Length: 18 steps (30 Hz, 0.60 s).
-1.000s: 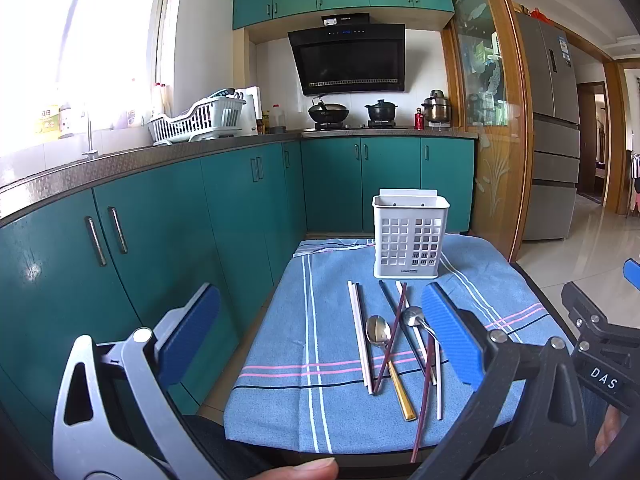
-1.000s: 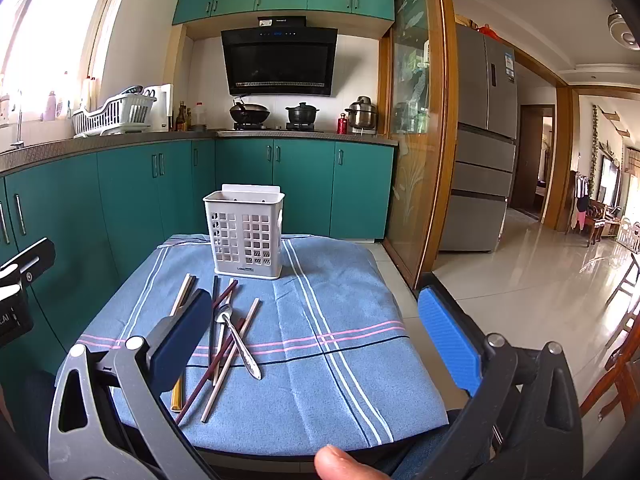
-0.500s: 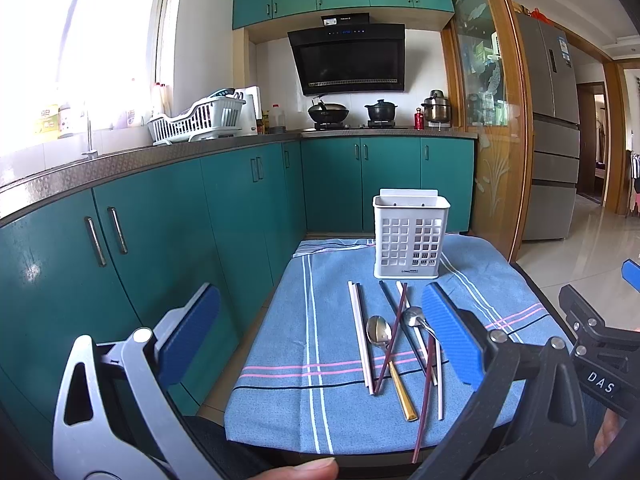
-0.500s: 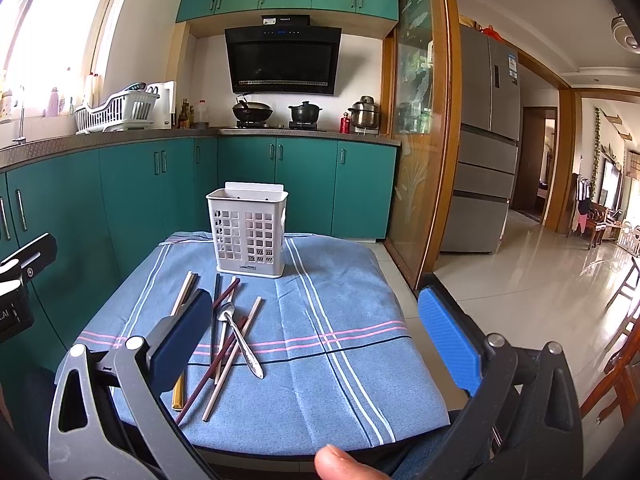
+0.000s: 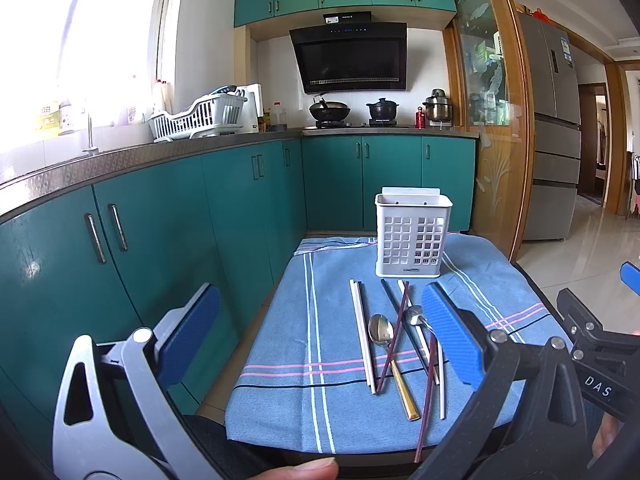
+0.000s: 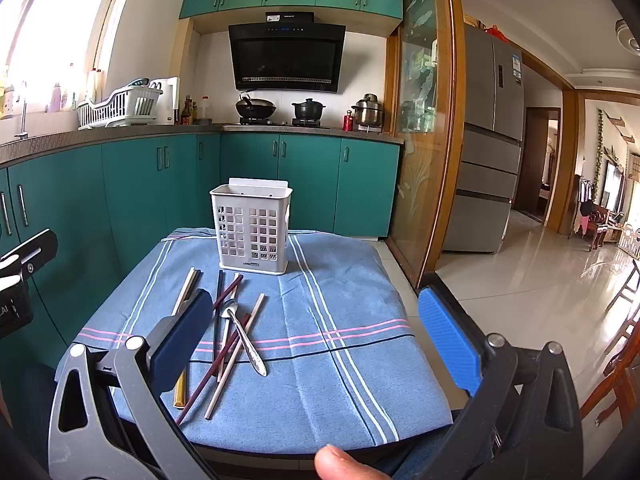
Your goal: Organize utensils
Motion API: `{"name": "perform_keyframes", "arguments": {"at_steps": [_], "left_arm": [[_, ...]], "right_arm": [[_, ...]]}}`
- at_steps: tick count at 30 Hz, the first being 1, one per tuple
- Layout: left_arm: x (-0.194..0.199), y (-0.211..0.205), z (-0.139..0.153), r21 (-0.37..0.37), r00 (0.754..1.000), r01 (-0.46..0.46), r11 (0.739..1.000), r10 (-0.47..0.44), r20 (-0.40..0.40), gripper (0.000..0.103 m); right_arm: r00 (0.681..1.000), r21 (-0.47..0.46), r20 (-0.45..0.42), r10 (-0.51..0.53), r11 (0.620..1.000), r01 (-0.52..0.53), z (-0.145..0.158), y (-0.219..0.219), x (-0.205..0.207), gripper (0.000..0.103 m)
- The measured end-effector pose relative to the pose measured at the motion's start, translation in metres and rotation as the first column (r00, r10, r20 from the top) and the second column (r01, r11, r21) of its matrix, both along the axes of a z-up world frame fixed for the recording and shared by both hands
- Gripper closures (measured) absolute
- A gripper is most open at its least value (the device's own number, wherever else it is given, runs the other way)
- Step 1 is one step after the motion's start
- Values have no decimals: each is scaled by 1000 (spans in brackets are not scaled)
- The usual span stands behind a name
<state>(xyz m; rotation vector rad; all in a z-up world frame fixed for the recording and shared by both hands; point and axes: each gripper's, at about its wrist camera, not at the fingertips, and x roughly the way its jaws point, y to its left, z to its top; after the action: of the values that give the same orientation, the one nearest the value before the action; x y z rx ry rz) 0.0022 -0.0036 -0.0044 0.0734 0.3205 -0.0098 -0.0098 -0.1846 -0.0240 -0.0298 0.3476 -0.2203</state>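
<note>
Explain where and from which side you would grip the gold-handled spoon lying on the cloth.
Grip the gold-handled spoon by its handle near the near end, coming down from above with fingers across its width. It lies flat, and a dark chopstick crosses just below its bowl, so the lower handle looks like the freest part.

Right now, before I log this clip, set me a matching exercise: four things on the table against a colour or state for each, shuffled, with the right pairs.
Things:
1. utensil basket
2. gold-handled spoon
3. tablecloth
4. left tongs

Colours or states:
A. blue, with pink and white stripes
B. wide open, holding nothing
C. white, upright at the far end of the cloth
D. lying flat with a dark chopstick across it

Pairs: 1-C, 2-D, 3-A, 4-B
</note>
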Motion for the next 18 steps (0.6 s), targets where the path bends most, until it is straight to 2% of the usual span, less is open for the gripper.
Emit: {"name": "perform_keyframes", "arguments": {"at_steps": [18], "left_arm": [[4, 7, -9, -12, 1000, -8, 1000, 8, -11, 3]], "right_arm": [[1000, -3, -5, 1, 1000, -1, 1, 2, 0, 3]]}}
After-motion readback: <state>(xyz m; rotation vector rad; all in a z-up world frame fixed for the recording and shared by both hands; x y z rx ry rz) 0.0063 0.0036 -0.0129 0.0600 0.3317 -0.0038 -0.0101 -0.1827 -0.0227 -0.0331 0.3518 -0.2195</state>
